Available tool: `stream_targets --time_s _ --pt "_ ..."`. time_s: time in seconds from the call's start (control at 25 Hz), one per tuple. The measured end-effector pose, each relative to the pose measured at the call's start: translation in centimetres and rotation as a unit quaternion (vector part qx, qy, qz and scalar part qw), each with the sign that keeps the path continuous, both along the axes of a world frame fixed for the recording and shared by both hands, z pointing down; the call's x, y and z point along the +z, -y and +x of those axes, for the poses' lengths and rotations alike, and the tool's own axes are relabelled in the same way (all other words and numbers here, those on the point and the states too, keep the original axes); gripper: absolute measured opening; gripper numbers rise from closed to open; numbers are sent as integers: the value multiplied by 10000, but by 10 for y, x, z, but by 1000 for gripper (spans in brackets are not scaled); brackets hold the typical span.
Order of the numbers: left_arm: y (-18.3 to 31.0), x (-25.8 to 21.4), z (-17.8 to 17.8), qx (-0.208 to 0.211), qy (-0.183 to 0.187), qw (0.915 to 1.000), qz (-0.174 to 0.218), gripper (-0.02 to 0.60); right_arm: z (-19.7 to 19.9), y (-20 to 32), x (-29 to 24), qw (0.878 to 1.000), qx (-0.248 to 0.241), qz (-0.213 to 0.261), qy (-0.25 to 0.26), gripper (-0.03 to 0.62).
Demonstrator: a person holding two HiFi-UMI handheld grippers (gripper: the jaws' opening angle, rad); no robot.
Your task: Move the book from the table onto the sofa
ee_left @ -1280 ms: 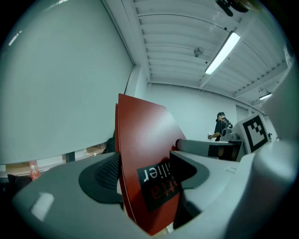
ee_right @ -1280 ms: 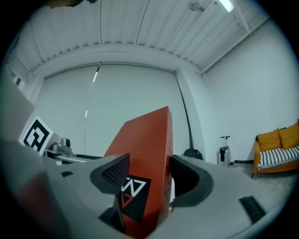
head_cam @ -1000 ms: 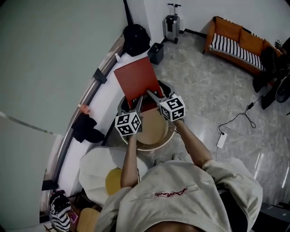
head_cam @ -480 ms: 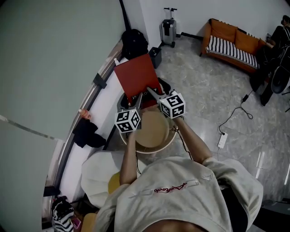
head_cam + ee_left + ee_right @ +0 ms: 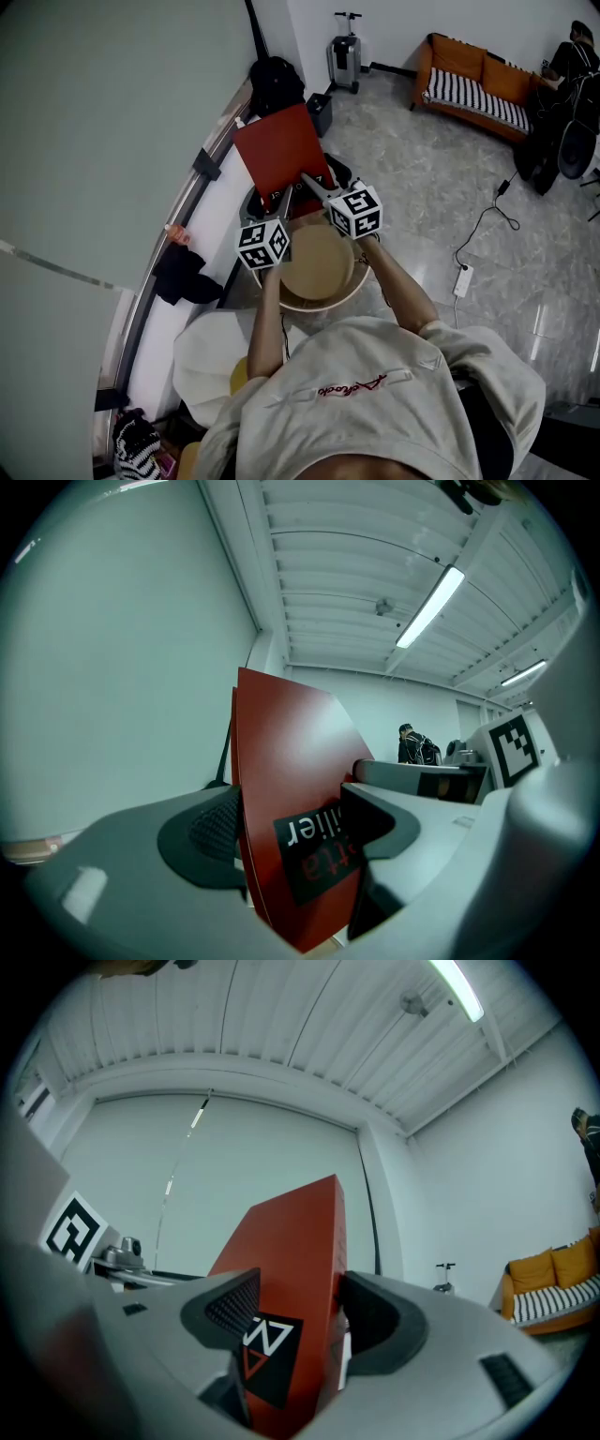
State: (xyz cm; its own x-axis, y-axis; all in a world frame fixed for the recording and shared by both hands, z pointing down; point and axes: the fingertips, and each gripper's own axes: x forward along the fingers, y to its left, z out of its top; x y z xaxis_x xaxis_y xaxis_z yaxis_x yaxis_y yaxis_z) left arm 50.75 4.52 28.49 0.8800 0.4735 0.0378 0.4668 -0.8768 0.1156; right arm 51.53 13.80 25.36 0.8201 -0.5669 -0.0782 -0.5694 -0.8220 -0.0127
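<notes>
Book (image 5: 279, 155): thin, stiff, probably light, cover maybe slick. Jaws of left gripper (image 5: 295, 829) and right gripper (image 5: 300, 1316) clenched on its lower edge; sofa (image 5: 471, 79) at 2 o'clock.

I see a red book (image 5: 281, 155) with a black label at centre frame, and a tan table (image 5: 317, 270) just below it. At upper right the sofa (image 5: 473, 80) is orange with black-and-white stripes. The left gripper (image 5: 292, 827) and right gripper (image 5: 300, 1314) are grey, their cubes patterned in black-and-white squares.
</notes>
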Motion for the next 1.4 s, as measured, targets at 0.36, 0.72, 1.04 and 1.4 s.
stream_targets --time_s 0.36,0.72,1.04,1.4 --pt "37 7 -13 -83 30 10000 14 310 -12 37 7 10000 -56 -16 52 258" --pt "57 8 -13 -353 67 9994 -28 310 -7 58 8 9994 -340 -33 74 259" --pt "61 13 -1 -899 80 9959 15 310 15 64 14 9961 -880 -26 111 258" --pt "82 9 17 -1718 60 9851 37 310 48 90 10 9850 -1725 10 80 259"
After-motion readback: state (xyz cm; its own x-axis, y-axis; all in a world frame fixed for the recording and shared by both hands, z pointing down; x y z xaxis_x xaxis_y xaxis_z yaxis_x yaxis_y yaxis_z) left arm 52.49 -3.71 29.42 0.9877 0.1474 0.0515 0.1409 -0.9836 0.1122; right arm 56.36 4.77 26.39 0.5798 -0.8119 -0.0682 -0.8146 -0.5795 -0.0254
